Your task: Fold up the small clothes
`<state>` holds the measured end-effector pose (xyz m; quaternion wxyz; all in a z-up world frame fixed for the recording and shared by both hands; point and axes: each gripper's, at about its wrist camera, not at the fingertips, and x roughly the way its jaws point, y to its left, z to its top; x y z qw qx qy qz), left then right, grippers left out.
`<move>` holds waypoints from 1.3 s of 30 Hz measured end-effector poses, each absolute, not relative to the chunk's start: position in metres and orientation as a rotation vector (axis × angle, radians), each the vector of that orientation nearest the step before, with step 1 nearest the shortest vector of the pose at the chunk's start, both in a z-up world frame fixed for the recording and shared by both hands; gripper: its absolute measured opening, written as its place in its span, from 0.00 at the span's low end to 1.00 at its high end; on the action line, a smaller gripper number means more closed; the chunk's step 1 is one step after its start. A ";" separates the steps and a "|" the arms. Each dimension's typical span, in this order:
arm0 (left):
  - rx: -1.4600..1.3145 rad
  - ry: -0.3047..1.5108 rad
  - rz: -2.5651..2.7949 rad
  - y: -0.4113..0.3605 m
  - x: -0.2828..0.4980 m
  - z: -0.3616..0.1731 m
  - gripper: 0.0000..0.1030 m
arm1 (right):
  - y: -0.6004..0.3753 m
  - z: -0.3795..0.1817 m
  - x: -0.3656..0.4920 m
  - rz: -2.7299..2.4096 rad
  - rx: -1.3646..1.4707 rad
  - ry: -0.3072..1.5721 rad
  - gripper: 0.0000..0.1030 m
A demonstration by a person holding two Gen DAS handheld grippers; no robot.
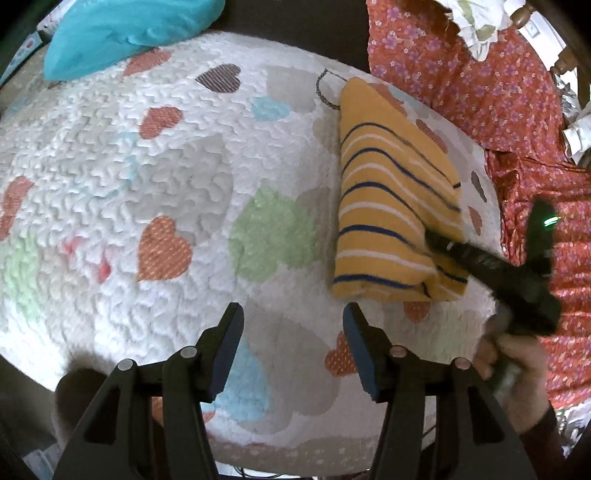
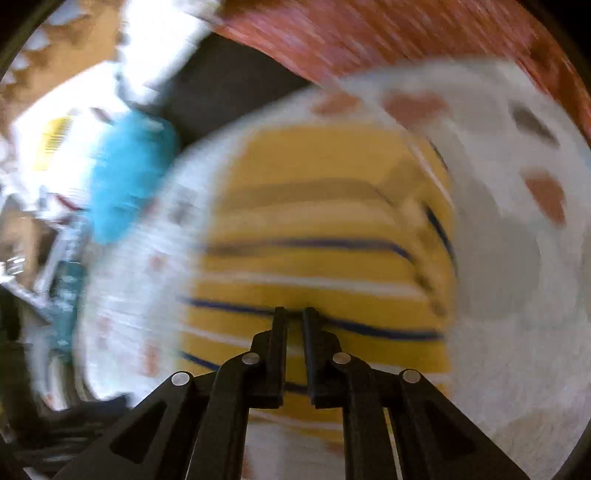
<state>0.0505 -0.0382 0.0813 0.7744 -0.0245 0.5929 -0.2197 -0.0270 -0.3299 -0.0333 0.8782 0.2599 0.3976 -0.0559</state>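
Right gripper [image 2: 294, 312] sits low on the yellow striped garment [image 2: 317, 229], fingers drawn nearly together with only a thin slit between them; the tips press at a blue stripe and seem to pinch a small ridge of cloth, though the right wrist view is too smeared to be sure of a true grip. Left gripper [image 1: 293, 325] hangs spread wide and empty over bare quilt [image 1: 155, 177], the garment ahead of it and off to its right. From the left wrist view the garment [image 1: 391, 206] lies already folded into a long narrow stack, its thick folded end nearest that gripper, the right tool [image 1: 491, 269] laid across its near right corner. Judged soft knit, light, limp, several layers deep: it will sag and slide open if lifted by one layer alone, and the bumpy quilt will likely drag on the lowest ply. Best hold looks to be the full thickness at the near folded end, one gripper at each corner. Turquoise cloth [image 1: 122, 33] lies far ahead-left; red floral fabric [image 1: 480, 74] beyond the quilt's right edge.
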 end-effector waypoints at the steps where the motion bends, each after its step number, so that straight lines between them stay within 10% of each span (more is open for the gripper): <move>1: -0.044 1.269 -0.474 -0.035 0.046 0.086 0.55 | -0.338 -0.046 -0.034 -0.149 0.567 0.848 0.06; 5: 0.003 1.187 -0.451 -0.025 0.032 0.104 0.58 | -0.351 -0.048 -0.082 -0.201 0.652 0.801 0.11; 9: 0.081 1.029 -0.366 -0.025 0.013 0.129 0.59 | -0.340 -0.031 -0.128 -0.276 0.608 0.748 0.44; 15: 0.161 0.694 -0.226 -0.020 -0.037 0.186 1.00 | -0.294 -0.015 -0.173 -0.305 0.515 0.689 0.52; 18: 0.149 0.575 -0.180 -0.015 -0.055 0.213 1.00 | -0.262 -0.013 -0.189 -0.299 0.450 0.670 0.55; 39: 0.305 0.873 -0.348 -0.071 -0.086 0.153 1.00 | -0.228 -0.042 -0.215 -0.332 0.415 0.722 0.64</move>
